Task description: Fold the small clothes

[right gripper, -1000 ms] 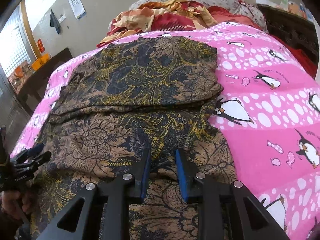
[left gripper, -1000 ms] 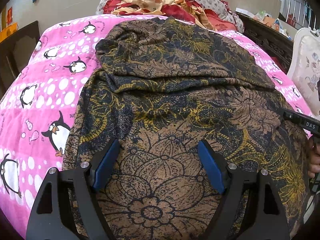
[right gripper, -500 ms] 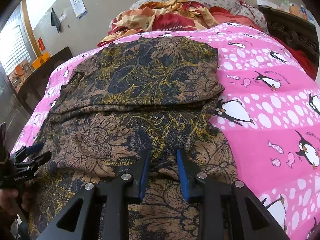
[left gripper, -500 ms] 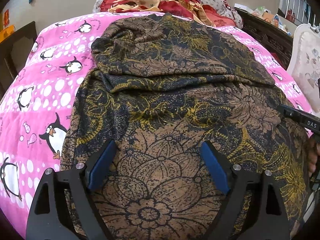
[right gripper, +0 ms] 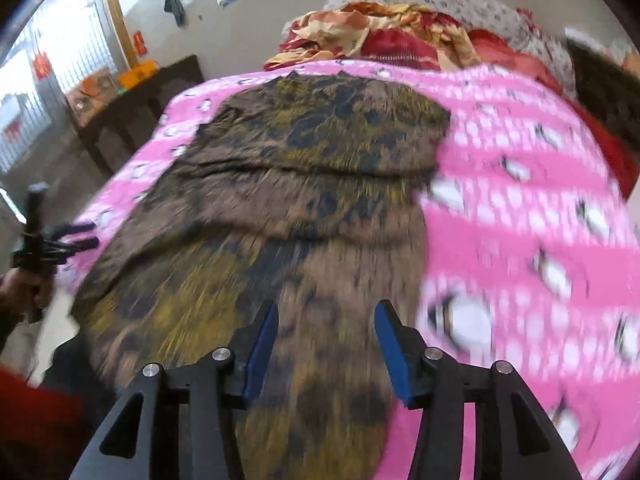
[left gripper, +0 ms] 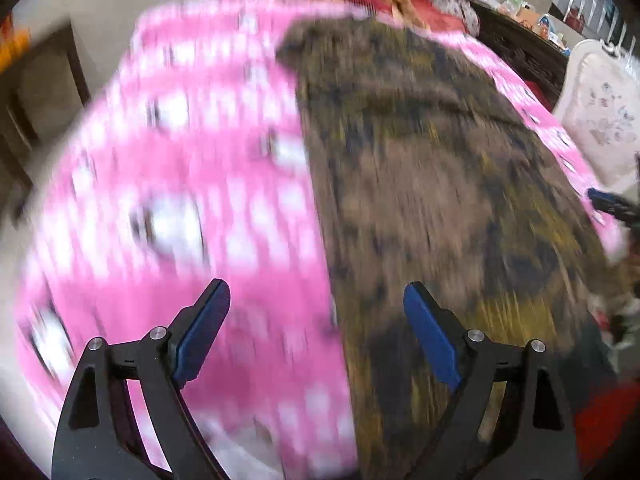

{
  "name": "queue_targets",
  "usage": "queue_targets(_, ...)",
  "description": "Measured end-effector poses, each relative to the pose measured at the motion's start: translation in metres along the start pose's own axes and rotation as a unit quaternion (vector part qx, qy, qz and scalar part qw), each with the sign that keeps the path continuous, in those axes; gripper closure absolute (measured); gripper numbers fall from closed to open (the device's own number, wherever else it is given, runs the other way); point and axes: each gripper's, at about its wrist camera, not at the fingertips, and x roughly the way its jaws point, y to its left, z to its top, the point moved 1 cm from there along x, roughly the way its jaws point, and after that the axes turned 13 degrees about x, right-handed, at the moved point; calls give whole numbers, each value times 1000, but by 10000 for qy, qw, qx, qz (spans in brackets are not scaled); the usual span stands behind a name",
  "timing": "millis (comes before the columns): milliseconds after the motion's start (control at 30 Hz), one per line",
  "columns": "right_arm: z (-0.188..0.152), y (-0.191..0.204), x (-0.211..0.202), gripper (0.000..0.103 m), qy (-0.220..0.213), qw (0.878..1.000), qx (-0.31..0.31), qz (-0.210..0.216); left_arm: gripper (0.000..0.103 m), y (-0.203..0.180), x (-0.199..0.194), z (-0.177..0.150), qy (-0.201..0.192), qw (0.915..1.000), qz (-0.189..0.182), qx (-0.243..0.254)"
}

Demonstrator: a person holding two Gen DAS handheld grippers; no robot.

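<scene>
Soft, matt printed cloth for the brown garment (right gripper: pixel 304 208), over a pink quilted cover (right gripper: pixel 520 208) (also cloth, matt). Matt black plastic on the left gripper (left gripper: pixel 316 320) and right gripper (right gripper: pixel 326 332), with smooth blue pads (right gripper: pixel 264 344) and shiny metal pins. Dark wood table (right gripper: pixel 132 96).

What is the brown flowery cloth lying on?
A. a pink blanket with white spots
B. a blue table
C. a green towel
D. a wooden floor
A: the brown cloth lies spread on the pink spotted blanket, which shows on both sides of it.
</scene>
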Motion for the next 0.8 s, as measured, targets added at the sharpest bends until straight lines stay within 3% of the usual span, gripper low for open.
queue_targets(133, -33, -26, -2, 55, 98, 9992, 387, 12, 14, -25, 2, -27, 168, 9973, -666, 276)
queue_targets(200, -43, -33, -2, 55, 15, 9983, 568, 135, 14, -28, 5, -27, 140, 9935, -1117, 181)
queue_targets(300, -46, -34, -2, 55, -135, 9984, 511, 212, 14, -19, 9, -22, 80, 9837, -1792, -137)
queue_targets(333, -46, -35, -2, 55, -148, 9982, 520, 264, 14, -16, 11, -21, 59, 9764, -2139, -279)
queue_targets(400, -46, -36, -5, 55, -196, 9976, 540, 384, 14, -19, 13, -20, 90, 9683, -2474, -327)
queue_targets(500, -50, -40, -12, 55, -236, 9972, 563, 440, 15, -34, 10, -21, 218, 9642, -2641, -39)
queue_targets(533, -52, -41, -14, 55, -219, 9969, 582, 481, 18, -37, 9, -20, 209, 9666, -2555, 35)
queue_targets(600, -57, -43, -16, 55, -134, 9958, 621, 663, 34, -37, 11, -14, 179, 9741, -2250, 124)
queue_targets(733, -65, -46, -19, 55, -1, 9933, 710, 909, 39, -28, 22, -8, 0, 9737, -2266, -231)
queue_targets(800, -68, -51, -22, 55, 10, 9914, 825, 1014, 39, -32, 23, -6, 0, 9760, -2174, -122)
